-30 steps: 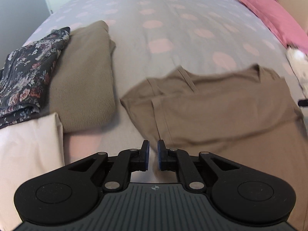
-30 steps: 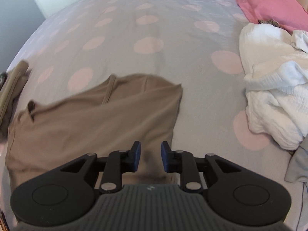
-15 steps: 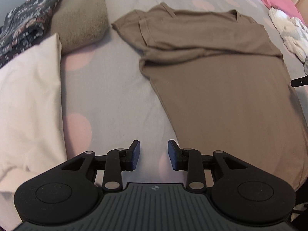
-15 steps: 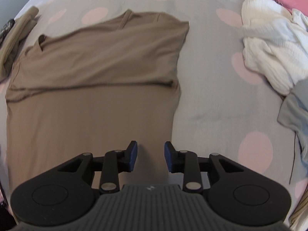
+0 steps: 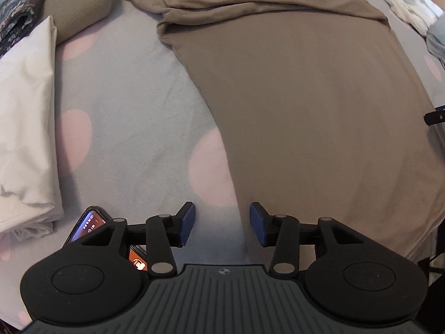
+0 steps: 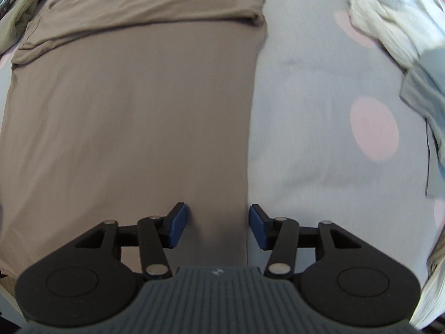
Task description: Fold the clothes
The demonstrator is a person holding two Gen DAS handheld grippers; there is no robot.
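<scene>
The left gripper (image 5: 222,224) is spread wide and holds nothing; the brown shirt's (image 5: 306,97) left side edge runs up between its fingers, with a lit phone (image 5: 88,222) just beside its left finger. The right gripper (image 6: 216,224) is equally wide apart and empty, straddling the shirt's (image 6: 133,111) right side edge above the dotted bedspread (image 6: 319,105). The shirt lies flat ahead of both, top part folded down.

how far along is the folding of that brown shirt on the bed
Partly done: the brown shirt lies flat with its top folded down. Both grippers, left and right, are open at its bottom corners, gripping nothing. The final folds remain, and the white clothes are unfolded.
</scene>
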